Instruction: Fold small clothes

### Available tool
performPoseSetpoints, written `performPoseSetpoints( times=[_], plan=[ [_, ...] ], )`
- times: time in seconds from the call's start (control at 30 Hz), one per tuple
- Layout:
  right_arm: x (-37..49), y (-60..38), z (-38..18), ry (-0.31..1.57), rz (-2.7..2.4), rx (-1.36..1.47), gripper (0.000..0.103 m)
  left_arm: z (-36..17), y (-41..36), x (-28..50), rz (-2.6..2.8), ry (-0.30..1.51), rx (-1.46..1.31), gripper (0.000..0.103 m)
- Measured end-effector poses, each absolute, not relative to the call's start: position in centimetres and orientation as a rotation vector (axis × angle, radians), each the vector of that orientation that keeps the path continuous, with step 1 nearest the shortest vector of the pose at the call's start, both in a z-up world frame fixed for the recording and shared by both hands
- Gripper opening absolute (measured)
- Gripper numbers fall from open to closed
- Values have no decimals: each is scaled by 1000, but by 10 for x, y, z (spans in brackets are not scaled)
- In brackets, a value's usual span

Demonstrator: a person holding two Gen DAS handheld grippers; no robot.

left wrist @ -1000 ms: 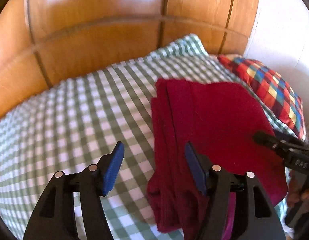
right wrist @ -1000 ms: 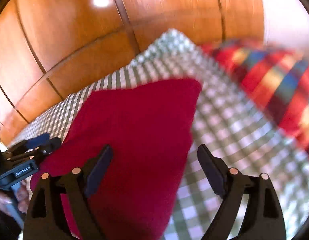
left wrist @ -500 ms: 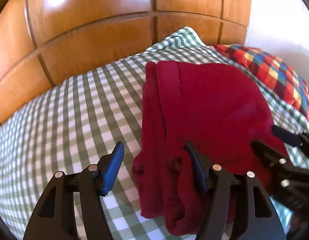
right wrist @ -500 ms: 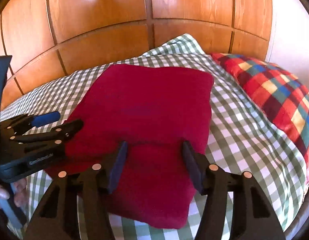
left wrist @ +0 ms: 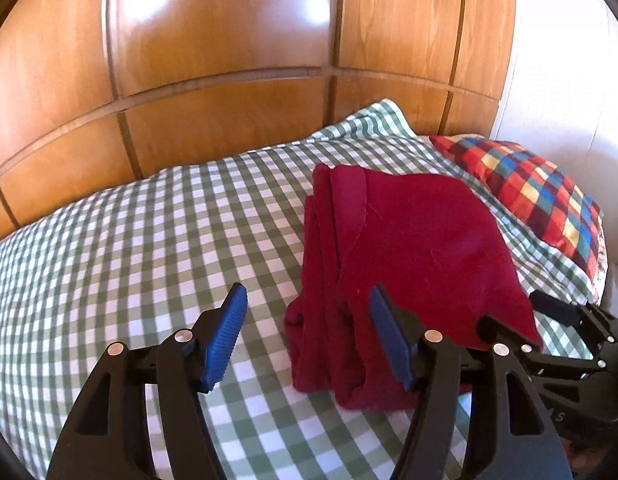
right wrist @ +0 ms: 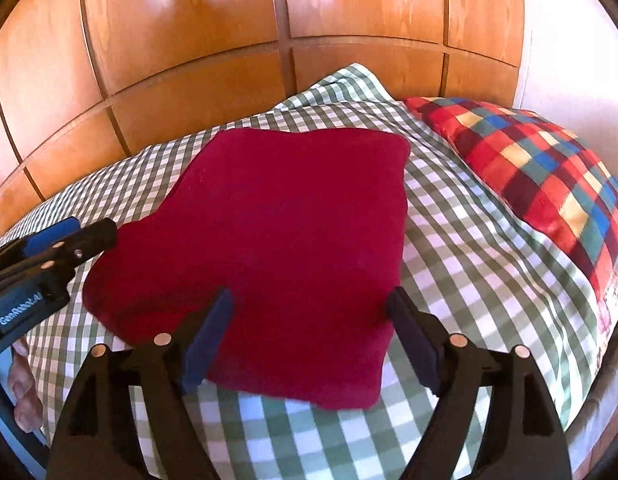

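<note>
Garment (right wrist: 285,236): dark red cloth, folded to a rough rectangle, flat on the bed; layered fold edges stacked along its side toward the left gripper.
Bed (left wrist: 141,248): green-and-white check sheet, bare ahead of and under the left gripper.
Left gripper (left wrist: 305,336): jaws about half open, nothing between the blue pads. Its right finger (left wrist: 389,340) stands in front of the near corner of the garment; contact there cannot be told. Its left finger is over bare sheet, apart from the cloth.
Right gripper (right wrist: 309,340): jaws wide apart and just been opening; the near edge of the garment lies between and below them, pads not pressing on it. Nothing held.
Garment vs right gripper: directly ahead, spreading away from the fingers; near right corner just beside its right finger (right wrist: 413,336).
Grippers, relative: each shows at the edge of the other's view, on opposite sides of the garment's near end, both tips close to the cloth.
Hand (right wrist: 23,396): fingers visible low beside the right gripper, behind the left gripper's body.
Pillow (right wrist: 537,184): red, blue and yellow check, beyond the right gripper to its right, apart from the garment.
Headboard (left wrist: 229,60): glossy wood panels past the bed's far edge.
</note>
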State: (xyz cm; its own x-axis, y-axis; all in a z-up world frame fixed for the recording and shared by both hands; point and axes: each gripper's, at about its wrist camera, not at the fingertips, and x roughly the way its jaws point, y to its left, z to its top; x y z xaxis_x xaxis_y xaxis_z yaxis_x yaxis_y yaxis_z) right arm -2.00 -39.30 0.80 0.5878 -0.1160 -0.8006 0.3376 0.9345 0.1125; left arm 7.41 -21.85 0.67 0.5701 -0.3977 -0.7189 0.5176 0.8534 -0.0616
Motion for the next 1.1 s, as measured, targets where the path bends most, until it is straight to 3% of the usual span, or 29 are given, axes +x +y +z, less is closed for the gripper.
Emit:
performPoseSetpoints(
  times=[0.17, 0.53, 0.87, 1.1],
  plan=[
    [-31, -382, 16, 909, -291, 268, 88, 16, -204, 61, -521, 789, 147, 63],
    [-58, -363, 48, 833, -412, 233, 99, 38, -174, 21, -460, 721, 147, 88],
    [-77, -343, 51, 837, -447, 222, 100, 45, -161, -11, -428, 684, 184, 99],
    [-83, -333, 59, 822, -440, 227, 100, 57, -142, -8, -389, 672, 112, 99]
  ],
)
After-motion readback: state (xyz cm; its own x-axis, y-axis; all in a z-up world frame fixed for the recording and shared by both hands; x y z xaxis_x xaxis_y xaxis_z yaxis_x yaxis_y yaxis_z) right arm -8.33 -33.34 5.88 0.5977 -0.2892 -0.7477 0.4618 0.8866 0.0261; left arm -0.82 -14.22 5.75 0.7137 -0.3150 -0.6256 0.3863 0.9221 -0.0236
